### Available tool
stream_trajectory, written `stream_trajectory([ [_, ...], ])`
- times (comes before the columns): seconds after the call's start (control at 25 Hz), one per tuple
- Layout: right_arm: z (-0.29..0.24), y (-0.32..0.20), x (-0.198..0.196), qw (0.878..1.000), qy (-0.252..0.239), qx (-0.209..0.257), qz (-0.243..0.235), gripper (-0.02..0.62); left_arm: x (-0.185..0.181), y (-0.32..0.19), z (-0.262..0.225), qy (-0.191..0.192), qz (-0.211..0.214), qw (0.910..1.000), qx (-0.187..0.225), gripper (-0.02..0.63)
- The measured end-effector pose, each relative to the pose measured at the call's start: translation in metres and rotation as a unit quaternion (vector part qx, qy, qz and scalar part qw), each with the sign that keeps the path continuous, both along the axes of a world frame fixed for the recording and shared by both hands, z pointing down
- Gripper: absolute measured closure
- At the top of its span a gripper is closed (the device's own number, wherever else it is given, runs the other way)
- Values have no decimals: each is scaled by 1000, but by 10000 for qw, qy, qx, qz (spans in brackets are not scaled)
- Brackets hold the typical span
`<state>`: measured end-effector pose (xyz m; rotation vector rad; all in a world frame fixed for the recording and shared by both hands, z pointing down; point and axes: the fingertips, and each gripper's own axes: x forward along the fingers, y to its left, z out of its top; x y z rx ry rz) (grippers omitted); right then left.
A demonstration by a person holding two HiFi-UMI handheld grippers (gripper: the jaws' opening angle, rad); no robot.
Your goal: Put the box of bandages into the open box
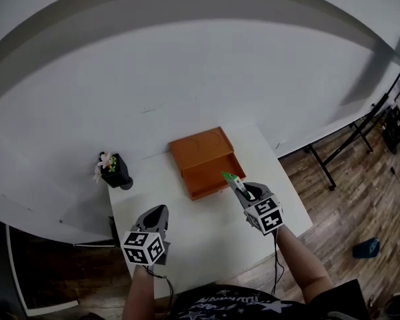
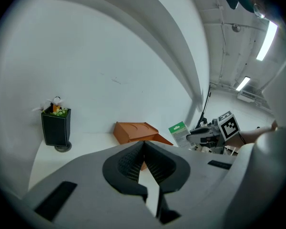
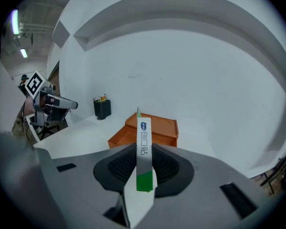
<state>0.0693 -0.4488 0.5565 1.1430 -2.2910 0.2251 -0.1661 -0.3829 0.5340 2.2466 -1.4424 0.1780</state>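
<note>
Gripping the box of bandages (image 3: 143, 149) edge-on, the right claw (image 1: 237, 185) holds it above the counter (image 1: 193, 235) just short of the open box (image 1: 201, 157), not yet inside, while the left claw (image 1: 157, 212) hangs closed and empty.

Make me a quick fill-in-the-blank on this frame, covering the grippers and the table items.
1. The right gripper is shut on the ___.
2. The left gripper is shut and holds ___.
3. The open box is ___ in colour.
4. In the head view, the black flower pot stands to the ___ of the open box.
Missing words: box of bandages; nothing; orange; left.
</note>
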Motion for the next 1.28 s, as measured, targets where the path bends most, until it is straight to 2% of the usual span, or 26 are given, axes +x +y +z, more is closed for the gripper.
stream_trajectory([
  [0.24, 7, -48, -35, 9926, 874, 225, -806, 480, -15, -37, -2, -8, 18, 10000, 26, 586],
  [0.44, 31, -70, -65, 9764, 1481, 124, -1567, 480, -18, -54, 6, -64, 156, 9999, -30, 586],
  [0.6, 55, -81, -82, 9650, 1776, -110, -1928, 480, -23, -61, 17, -15, 185, 9997, -127, 586],
  [0.84, 86, -86, -88, 9560, 1980, -520, -2101, 479, -26, -67, 33, 35, 191, 9994, -272, 586],
  [1.08, 97, -94, -90, 9611, 1869, -706, -1909, 479, -23, -68, 41, 65, 221, 9991, -351, 586],
  [1.28, 99, -101, -92, 9627, 1901, -572, -1836, 479, -21, -68, 44, 57, 227, 9990, -383, 586],
])
